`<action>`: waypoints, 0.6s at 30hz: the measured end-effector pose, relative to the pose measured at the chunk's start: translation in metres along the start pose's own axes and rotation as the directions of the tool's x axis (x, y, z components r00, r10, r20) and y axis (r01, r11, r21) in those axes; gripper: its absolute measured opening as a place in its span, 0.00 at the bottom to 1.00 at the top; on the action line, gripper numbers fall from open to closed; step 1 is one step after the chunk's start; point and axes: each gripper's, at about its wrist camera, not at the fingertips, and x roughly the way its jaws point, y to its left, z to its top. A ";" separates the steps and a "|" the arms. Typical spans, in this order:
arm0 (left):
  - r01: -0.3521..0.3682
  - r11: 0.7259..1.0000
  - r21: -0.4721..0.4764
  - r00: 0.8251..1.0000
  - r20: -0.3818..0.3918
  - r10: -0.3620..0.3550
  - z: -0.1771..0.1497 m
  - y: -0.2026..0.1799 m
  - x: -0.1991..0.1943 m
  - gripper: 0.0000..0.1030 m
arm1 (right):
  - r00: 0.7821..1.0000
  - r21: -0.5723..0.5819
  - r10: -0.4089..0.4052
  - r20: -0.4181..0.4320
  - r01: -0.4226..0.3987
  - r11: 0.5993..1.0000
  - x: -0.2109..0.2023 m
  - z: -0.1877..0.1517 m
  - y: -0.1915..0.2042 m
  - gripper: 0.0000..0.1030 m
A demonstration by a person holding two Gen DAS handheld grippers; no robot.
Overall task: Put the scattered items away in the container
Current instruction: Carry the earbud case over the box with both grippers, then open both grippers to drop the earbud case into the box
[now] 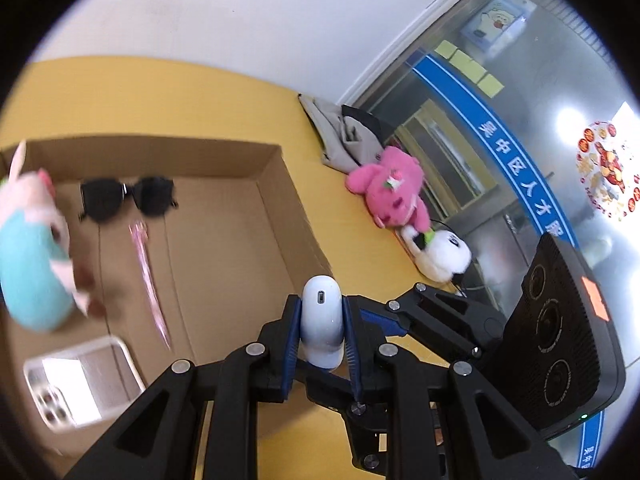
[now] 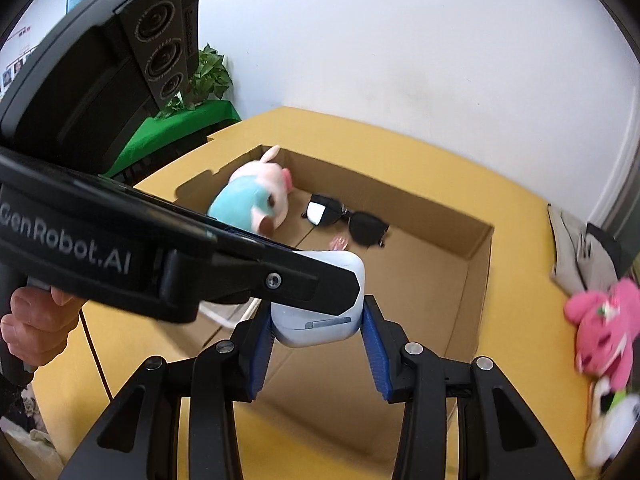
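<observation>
A: Between my two grippers, above the near edge of the cardboard box (image 2: 478,280), is a white earbud case (image 1: 322,322). Both hold it.

B: How do the fingers sit on it?

A: My left gripper (image 1: 322,334) pinches it across its narrow faces, blue pads flat on both sides, with the end that has the charging port facing up. In the right wrist view my right gripper (image 2: 318,330) clamps its wider sides, the hinge strip facing the camera. The left gripper crosses that view from the left, a hand (image 2: 30,330) on its handle.

B: And around it?

A: Inside the box lie black sunglasses (image 1: 128,198), a pink pen (image 1: 147,276) just below them, a teal and pink plush (image 2: 256,198) against the far left wall, and a clear phone case (image 1: 80,380) in the near left corner. None of them touch the case.

B: Outside the box?

A: On the yellow table (image 1: 160,96), well to the right, a pink plush (image 1: 390,192) lies against a white plush (image 1: 440,256), with grey folded cloth (image 1: 340,136) behind them by the wall.
</observation>
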 end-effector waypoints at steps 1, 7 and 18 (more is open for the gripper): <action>-0.007 1.000 0.001 1.000 -0.004 0.007 0.006 0.004 0.003 0.19 | 1.000 -0.009 0.001 -0.015 -0.002 1.000 0.009 0.008 -0.006 0.44; -0.030 0.999 -0.025 0.998 -0.064 0.028 0.047 0.046 0.045 0.19 | 0.992 0.032 0.055 -0.116 -0.052 0.998 0.067 0.035 -0.045 0.44; -0.029 0.988 -0.151 0.982 -0.191 -0.001 0.053 0.120 0.123 0.19 | 0.948 0.126 0.099 -0.303 -0.063 0.990 0.174 0.016 -0.079 0.43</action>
